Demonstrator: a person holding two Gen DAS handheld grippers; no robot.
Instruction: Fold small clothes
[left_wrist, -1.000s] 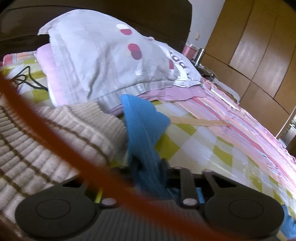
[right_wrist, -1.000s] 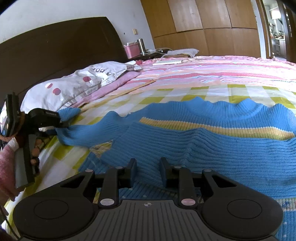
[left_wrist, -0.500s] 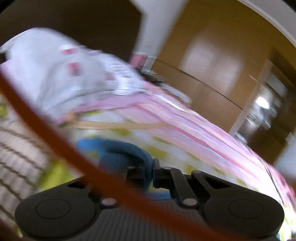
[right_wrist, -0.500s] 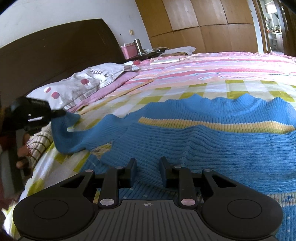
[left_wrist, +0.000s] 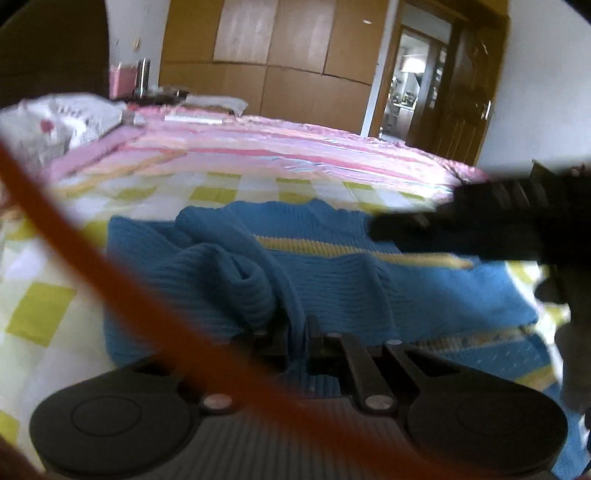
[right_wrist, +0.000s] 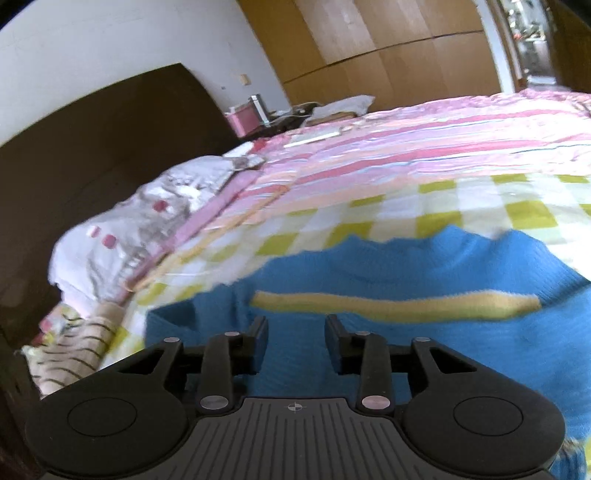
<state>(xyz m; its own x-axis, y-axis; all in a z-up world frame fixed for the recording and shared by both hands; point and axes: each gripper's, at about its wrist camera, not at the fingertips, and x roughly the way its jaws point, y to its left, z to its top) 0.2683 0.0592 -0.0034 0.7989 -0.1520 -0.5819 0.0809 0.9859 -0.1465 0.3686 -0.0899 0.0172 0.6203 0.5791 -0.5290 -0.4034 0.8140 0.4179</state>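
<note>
L wrist: left gripper (left_wrist: 295, 339) clamped on sleeve of blue sweater (left_wrist: 332, 280), spread on bed (left_wrist: 229, 188) | R wrist: right gripper (right_wrist: 295, 341) jaws opening, nothing pinched, over sweater | handling: soft, light, stretchy knit; likely best pinched at cuff/hem edges

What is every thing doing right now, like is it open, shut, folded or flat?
Left tool: shut on the blue sweater's sleeve.
Right tool: jaws opening, nothing pinched between them.
Blue sweater: flat on the bed, sleeve pulled over it.
Striped sweater: bunched by the pillow.
Door: open.
</note>
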